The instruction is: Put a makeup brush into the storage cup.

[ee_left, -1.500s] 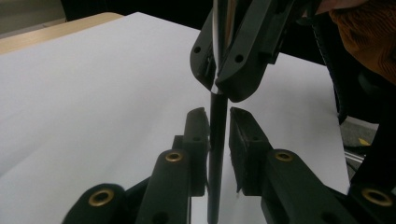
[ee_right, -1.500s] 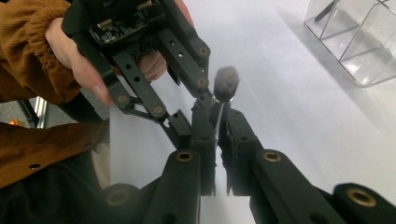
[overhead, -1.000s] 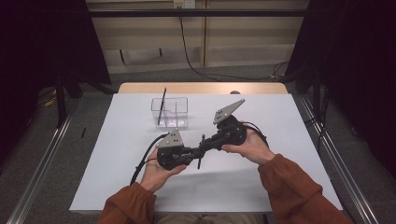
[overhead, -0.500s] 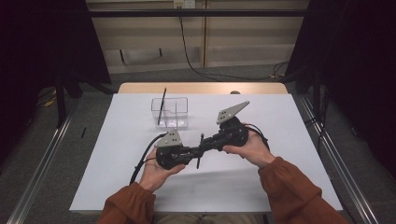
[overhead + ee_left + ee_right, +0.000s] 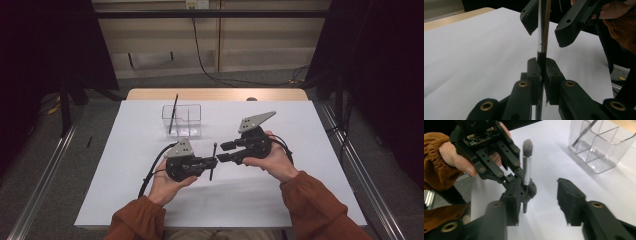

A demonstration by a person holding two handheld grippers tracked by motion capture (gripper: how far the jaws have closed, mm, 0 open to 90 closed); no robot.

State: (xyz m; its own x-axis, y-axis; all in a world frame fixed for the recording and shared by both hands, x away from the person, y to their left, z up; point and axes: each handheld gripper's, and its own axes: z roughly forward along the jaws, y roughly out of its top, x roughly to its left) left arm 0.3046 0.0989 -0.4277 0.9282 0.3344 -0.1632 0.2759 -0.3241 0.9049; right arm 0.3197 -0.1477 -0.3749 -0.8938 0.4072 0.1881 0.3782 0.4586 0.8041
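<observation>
Mid hand-over just before the clear organizer (image 5: 182,120): left gripper (image 5: 212,162) clamped on the makeup brush (image 5: 213,161), right gripper (image 5: 224,152) just opened off it, next carrying to a compartment.

A brush (image 5: 213,161) is held upright between the left gripper (image 5: 211,162) and right gripper (image 5: 223,152) — a clear organiser (image 5: 182,121) is set behind them on the table (image 5: 130,150).

The high view looks forward and down on the whole tabletop (image 5: 125,200) from above the person's side. Each gripper view sits close behind its own jaws, facing the other; both share the makeup brush (image 5: 543,30) between the jaws.
</observation>
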